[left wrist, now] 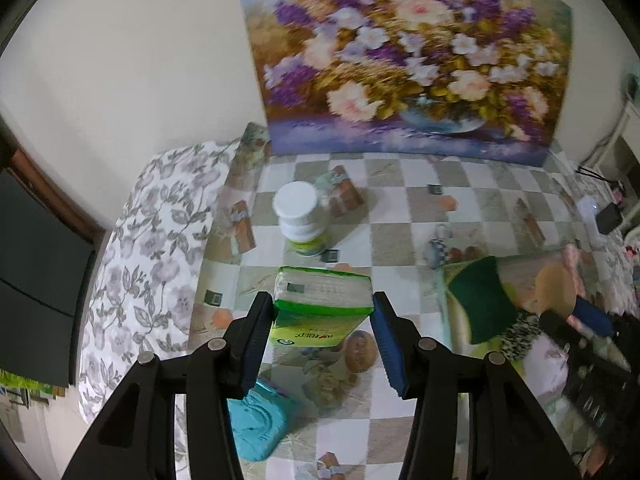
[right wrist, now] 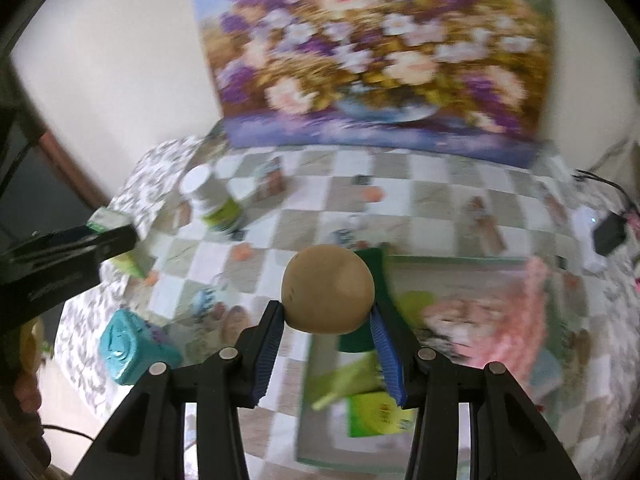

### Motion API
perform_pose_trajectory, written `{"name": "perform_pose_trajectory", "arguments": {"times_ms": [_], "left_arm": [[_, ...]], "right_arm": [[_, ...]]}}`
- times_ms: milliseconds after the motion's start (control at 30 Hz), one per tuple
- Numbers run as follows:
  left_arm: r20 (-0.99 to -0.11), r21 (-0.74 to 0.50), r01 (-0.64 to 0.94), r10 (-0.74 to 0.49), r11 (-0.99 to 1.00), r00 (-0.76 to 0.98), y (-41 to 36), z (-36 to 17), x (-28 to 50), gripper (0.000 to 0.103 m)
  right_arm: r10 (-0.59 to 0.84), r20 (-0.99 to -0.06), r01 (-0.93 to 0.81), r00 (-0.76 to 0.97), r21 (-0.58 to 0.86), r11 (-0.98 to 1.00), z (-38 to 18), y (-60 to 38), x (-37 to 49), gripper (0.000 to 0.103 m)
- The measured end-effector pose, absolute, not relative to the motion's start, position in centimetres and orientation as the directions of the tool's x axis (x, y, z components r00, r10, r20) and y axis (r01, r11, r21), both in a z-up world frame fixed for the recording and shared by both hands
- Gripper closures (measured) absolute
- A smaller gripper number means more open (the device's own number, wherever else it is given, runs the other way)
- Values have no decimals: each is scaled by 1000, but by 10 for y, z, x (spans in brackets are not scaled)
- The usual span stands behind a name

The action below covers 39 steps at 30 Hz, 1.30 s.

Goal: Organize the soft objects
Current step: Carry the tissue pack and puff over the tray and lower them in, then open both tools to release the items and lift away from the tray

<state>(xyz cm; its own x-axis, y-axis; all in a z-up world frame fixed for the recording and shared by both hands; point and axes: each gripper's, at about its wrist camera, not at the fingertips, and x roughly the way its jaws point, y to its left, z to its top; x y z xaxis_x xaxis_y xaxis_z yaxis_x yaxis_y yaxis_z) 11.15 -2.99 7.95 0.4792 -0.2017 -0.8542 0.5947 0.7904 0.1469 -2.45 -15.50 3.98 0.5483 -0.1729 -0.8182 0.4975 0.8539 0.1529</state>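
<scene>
My left gripper is shut on a green and white tissue pack, held above the checkered table. In the right wrist view, my right gripper is shut on a round tan ball, also lifted off the table. That ball and the right gripper show at the right edge of the left wrist view, over a shallow box holding a dark green sponge. The left gripper and its tissue pack appear at the left of the right wrist view.
A white-lidded jar stands at the back left of the table. A teal pouch lies near the front left edge. A flower painting leans on the wall. The box holds pink fabric and green packets. A black device lies at far right.
</scene>
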Motion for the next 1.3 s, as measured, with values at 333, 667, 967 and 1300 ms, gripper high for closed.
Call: {"name": "perform_pose_trajectory", "arguments": {"times_ms": [333, 667, 967, 1300], "left_arm": [[-860, 132, 713, -279, 688, 428, -63, 68, 44, 51], [-937, 46, 829, -263, 557, 229, -102, 9, -12, 51], [-978, -38, 816, -189, 577, 88, -109, -43, -22, 51], [-978, -84, 765, -201, 638, 61, -97, -52, -14, 37]], "right_arm": [[-286, -814, 649, 506, 142, 747, 48, -201, -93, 55], [-206, -896, 684, 394, 136, 716, -9, -213, -116, 55], [-98, -951, 701, 294, 145, 698, -64, -213, -127, 55], [-88, -965, 712, 249, 121, 692, -82, -209, -135, 41]]}}
